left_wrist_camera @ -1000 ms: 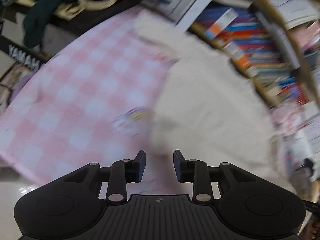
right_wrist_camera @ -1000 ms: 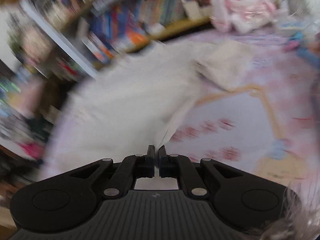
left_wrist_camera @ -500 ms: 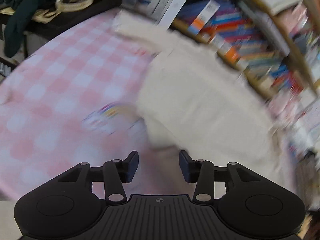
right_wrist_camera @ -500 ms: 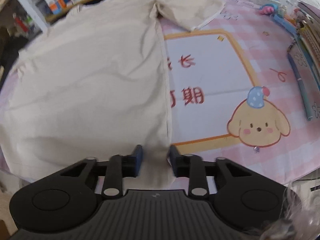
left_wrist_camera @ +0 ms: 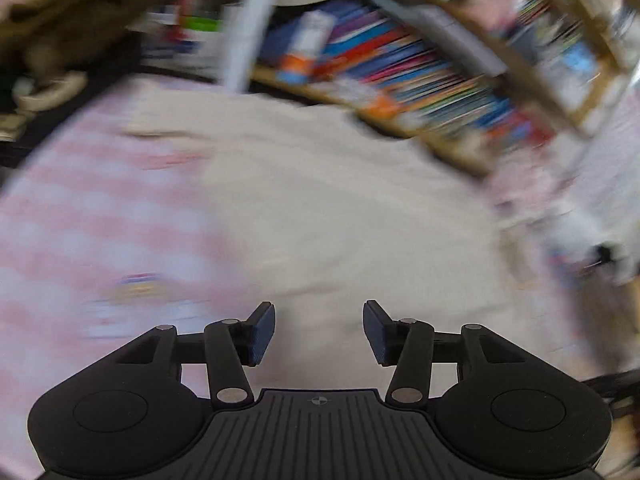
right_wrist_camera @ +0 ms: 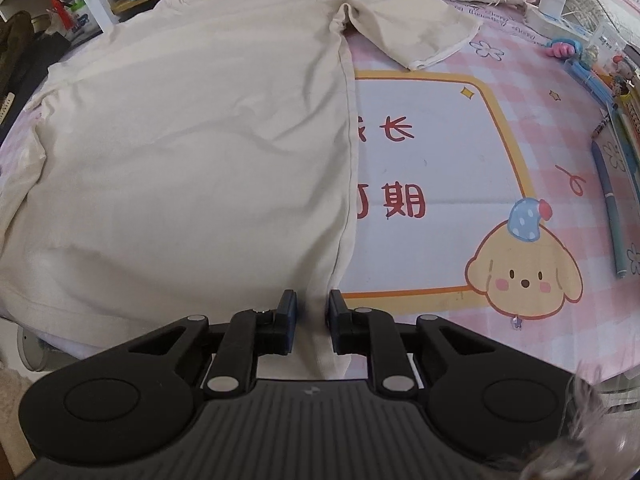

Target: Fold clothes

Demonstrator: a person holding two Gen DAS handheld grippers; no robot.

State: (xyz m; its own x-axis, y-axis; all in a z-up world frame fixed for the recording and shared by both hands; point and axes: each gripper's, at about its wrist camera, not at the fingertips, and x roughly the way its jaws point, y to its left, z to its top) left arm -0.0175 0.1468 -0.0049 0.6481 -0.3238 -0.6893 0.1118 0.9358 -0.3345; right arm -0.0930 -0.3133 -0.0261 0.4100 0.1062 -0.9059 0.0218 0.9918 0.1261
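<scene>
Left hand-held gripper [left_wrist_camera: 319,330]: released, jaws just widened, empty. Right hand-held gripper [right_wrist_camera: 309,322]: slightly parted, straddling hem corner of cream cotton T-shirt [right_wrist_camera: 192,140], pads not pressing.

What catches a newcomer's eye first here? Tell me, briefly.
A cream T-shirt lies spread flat over the left of the pink checked tablecloth, one sleeve angled out at the top. Right of it sits a cartoon puppy printed on the cloth. The right tongs straddle the shirt's near hem corner.

cream shirt [right_wrist_camera: 192,136] flat on pink cloth [right_wrist_camera: 500,68]
</scene>
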